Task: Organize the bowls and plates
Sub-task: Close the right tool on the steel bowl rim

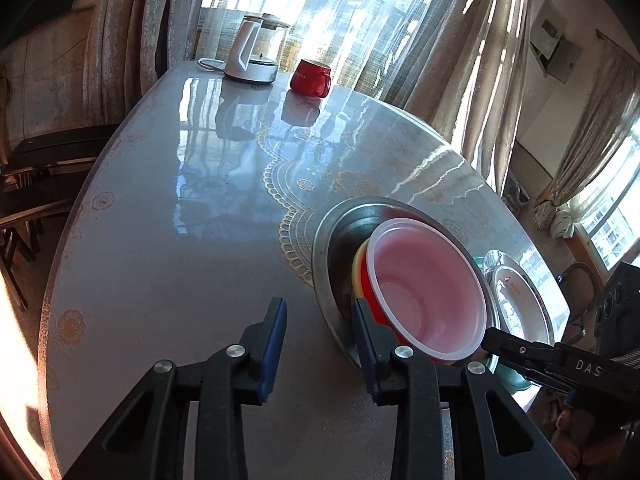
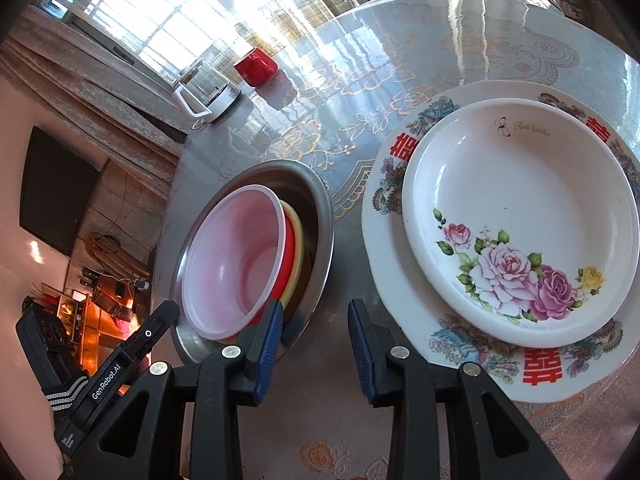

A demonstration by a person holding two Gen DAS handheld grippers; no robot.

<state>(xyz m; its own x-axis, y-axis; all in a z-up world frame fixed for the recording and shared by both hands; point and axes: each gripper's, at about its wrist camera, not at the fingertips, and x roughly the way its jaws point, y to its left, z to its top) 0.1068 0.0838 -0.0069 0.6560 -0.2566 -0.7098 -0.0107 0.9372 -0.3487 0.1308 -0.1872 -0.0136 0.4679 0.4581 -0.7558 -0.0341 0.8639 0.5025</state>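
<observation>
A steel basin [image 1: 322,236] [image 2: 320,216] on the table holds nested bowls: a yellow bowl [image 2: 298,236], a red bowl [image 2: 289,248] and, on top, a translucent pink bowl [image 1: 428,288] [image 2: 236,260]. To its right a white rose-patterned plate [image 2: 520,216] [image 1: 520,300] rests on a larger ornate plate [image 2: 384,264]. My left gripper [image 1: 319,304] is open at the basin's near-left rim, its right finger beside the red bowl. My right gripper [image 2: 315,304] is open over bare table between basin and plates, its left finger by the stack's edge.
A white-handled glass kettle [image 1: 256,52] [image 2: 208,88] and a red mug [image 1: 310,76] [image 2: 256,66] stand at the table's far side by the curtained window. Dark chairs [image 1: 36,184] stand off the left edge. The round table [image 1: 180,240] has a glossy patterned cover.
</observation>
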